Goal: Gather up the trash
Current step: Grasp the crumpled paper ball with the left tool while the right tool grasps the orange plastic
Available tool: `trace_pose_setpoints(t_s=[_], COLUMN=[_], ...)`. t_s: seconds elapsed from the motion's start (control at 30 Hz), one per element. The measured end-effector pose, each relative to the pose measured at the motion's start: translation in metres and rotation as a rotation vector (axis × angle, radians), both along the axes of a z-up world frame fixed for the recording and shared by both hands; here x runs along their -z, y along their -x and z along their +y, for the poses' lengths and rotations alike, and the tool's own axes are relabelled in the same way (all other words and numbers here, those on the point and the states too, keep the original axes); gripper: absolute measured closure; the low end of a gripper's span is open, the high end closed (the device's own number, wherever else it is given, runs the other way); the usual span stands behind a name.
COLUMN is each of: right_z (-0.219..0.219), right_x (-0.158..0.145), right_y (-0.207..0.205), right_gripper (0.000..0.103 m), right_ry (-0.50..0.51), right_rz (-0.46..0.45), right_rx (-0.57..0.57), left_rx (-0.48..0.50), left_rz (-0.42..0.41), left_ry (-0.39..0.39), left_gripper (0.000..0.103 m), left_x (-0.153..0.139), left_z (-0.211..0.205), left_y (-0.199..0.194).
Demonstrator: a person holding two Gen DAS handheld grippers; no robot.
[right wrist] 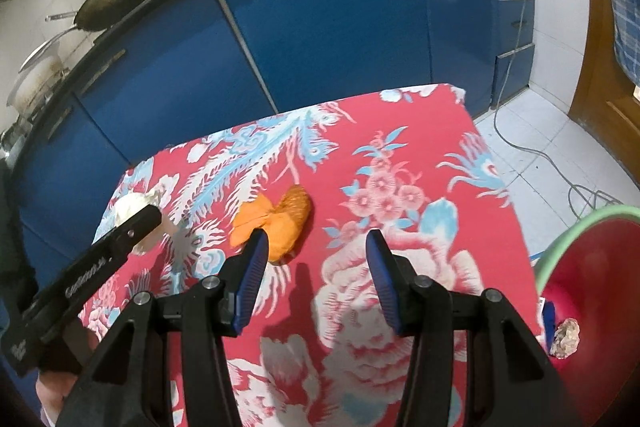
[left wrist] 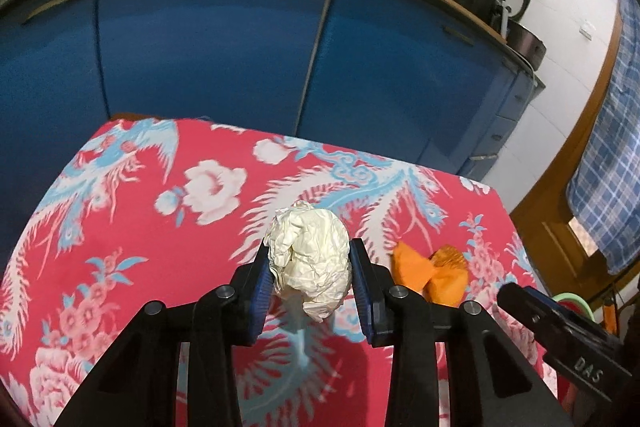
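My left gripper (left wrist: 310, 253) is shut on a crumpled white paper ball (left wrist: 310, 259), held just above the red flowered tablecloth (left wrist: 160, 251). The ball shows partly behind that gripper in the right wrist view (right wrist: 132, 207). An orange crumpled wrapper (left wrist: 432, 273) lies on the cloth right of the left gripper; it also shows in the right wrist view (right wrist: 278, 223). My right gripper (right wrist: 316, 247) is open and empty above the cloth, its left finger (right wrist: 254, 259) close to the orange wrapper.
A red bin with a green rim (right wrist: 576, 251) stands off the table's right side with a crumpled scrap (right wrist: 566, 337) inside. Blue kitchen cabinets (left wrist: 240, 47) lie beyond the table's far edge. A cable (right wrist: 560, 167) trails on the tiled floor.
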State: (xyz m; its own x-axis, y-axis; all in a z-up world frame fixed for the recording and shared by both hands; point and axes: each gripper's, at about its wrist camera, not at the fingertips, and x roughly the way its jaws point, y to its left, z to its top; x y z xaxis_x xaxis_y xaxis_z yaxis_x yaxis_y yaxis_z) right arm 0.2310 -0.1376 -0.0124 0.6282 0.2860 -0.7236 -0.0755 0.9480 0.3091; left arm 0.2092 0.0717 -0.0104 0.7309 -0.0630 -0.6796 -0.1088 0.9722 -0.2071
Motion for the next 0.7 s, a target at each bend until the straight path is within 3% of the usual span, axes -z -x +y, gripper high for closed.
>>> trace_pose_setpoints(t_s=[0.27,0.6,0.7], right_z=[0.022,0.037,0.042], right_x=[0.015,0.028,0.028], right_y=[-0.017,-0.029,-0.029], right_gripper=[0.050,0.051,0.064], right_ry=[0.027,0.060,0.067], right_rz=[0.066,0.083,0.080], right_rx=[-0.013,-0.018,-0.032], left_rx=[-0.035,-0.033,-0.034], left_rz=[-0.002,0.001,-0.002], left_ry=[0.009,0.017,0.021], left_gripper=[0.066,0.066,0.066], left_x=[0.009,0.014,0.014], left_z=[0.012,0.016,0.017], left_y=[0.004,0.007,0.009])
